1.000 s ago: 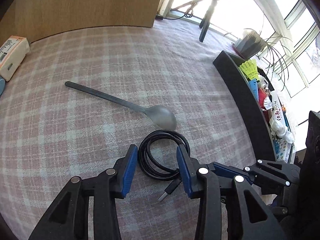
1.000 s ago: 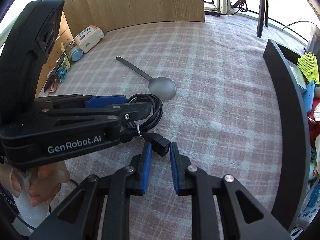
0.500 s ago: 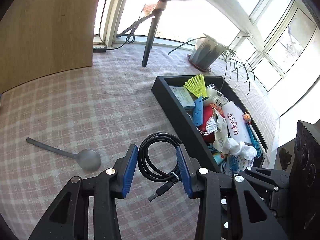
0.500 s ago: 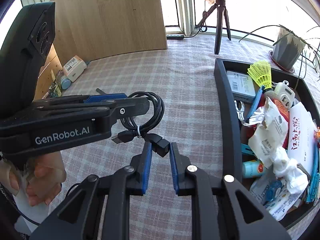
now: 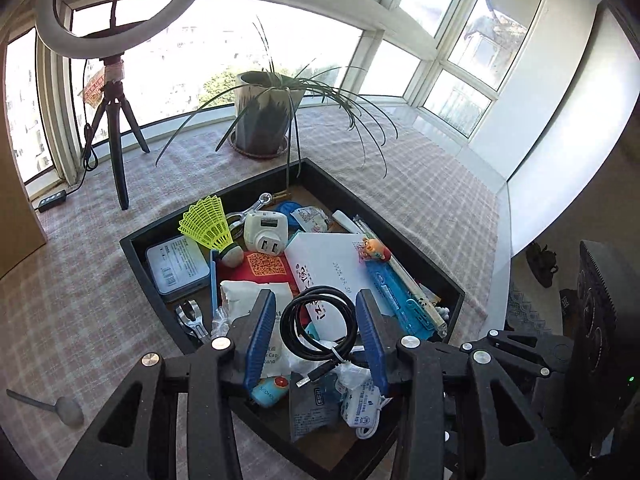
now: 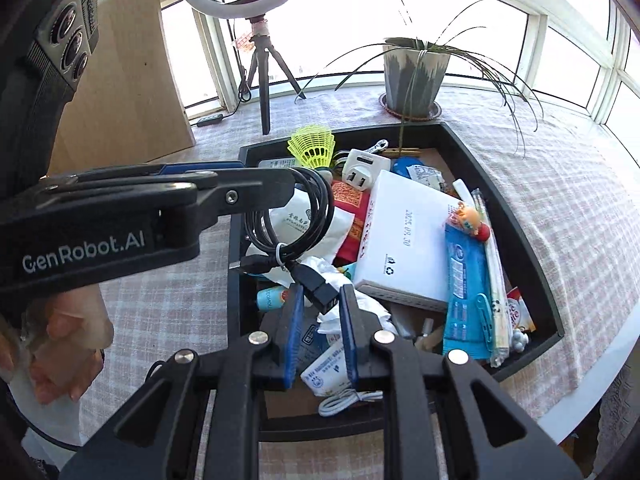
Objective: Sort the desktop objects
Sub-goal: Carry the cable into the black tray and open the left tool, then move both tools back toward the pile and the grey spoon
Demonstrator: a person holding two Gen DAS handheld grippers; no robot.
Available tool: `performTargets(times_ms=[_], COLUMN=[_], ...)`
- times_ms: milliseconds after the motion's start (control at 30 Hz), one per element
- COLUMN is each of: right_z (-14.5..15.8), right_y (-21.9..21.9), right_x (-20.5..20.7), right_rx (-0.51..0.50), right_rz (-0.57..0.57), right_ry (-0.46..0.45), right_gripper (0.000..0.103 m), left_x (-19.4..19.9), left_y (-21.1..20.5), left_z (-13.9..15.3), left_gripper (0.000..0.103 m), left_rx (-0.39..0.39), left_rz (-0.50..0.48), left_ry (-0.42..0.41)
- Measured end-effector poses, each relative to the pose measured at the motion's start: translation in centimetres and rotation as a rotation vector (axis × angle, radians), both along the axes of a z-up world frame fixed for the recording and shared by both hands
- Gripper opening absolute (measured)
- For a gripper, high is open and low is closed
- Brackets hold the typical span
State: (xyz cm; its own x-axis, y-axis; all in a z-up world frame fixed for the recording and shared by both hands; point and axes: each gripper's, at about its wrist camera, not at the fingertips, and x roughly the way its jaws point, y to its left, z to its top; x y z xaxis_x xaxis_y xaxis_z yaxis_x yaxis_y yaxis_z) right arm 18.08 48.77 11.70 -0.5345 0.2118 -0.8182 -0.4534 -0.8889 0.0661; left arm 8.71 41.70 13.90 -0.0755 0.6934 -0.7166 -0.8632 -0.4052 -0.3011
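Observation:
A coiled black cable hangs between the blue pads of my left gripper, just above the cluttered black tray. The left jaws are opening, and the coil still spans from pad to pad. In the right wrist view the cable droops from the left gripper's tip. Its black connector sits between the pads of my right gripper, which is shut on it. Both grippers are over the near-left part of the tray. A grey spoon lies on the checked cloth at the lower left.
The tray holds a white box, a yellow shuttlecock, a plug adapter, packets and a blue toothpaste pack. Beyond it stand a potted plant and a ring light tripod. A hand grips the left gripper's handle.
Both grippers lifted the cable off the cloth beside the spoon and carried it over the tray. The spoon stayed behind and now lies far to the lower left.

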Motion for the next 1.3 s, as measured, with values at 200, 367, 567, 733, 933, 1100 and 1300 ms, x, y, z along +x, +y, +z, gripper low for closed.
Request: performTargets(times_ms=[200,367,567,733,933,1100,1300], right_z=[1.6,2.4,2.0,0.8,-0.6,-1.8,-2.8], right_y=[2.5,1.2,-3.5,-8.1,-13.2,-16.5,-19.0], right_x=[1.5,0.2,-4.4,-8.7,-13.3,-16.5,-19.0], right_rx=[-0.032,-0.04,0.023,0.104,0.178,0.188,0.141], right_rz=[-0.086,-0.041,0.135,0.26,0.363,0.444,0.516], right_ry=[0.029,0.041,0.001,-0.059,-0.114,-0.144,-0.157], right_gripper=[0.044,0.054,0.057,0.065,0.067,0.07,0.07], left_x=[-1.2,-3.7,-7.3,-10.6,-15.5,-20.0,-25.6], left_y=[-1.6,-5.8,-12.6,-19.5,-29.7,-38.6,-47.1], left_z=[0.0,-0.7,-1.9,-2.7,-3.5,-4.2,-6.2], left_gripper=[0.04,0.04,0.041,0.045,0.047,0.047,0.047], left_rx=[-0.04,-0.089,-0.165,-0.217,-0.271,-0.321,-0.385], left_rz=[0.075,0.189,0.321,0.469,0.704,0.88,1.02], left_ry=[0.024,0.042,0.076,0.093,0.056,-0.008,-0.084])
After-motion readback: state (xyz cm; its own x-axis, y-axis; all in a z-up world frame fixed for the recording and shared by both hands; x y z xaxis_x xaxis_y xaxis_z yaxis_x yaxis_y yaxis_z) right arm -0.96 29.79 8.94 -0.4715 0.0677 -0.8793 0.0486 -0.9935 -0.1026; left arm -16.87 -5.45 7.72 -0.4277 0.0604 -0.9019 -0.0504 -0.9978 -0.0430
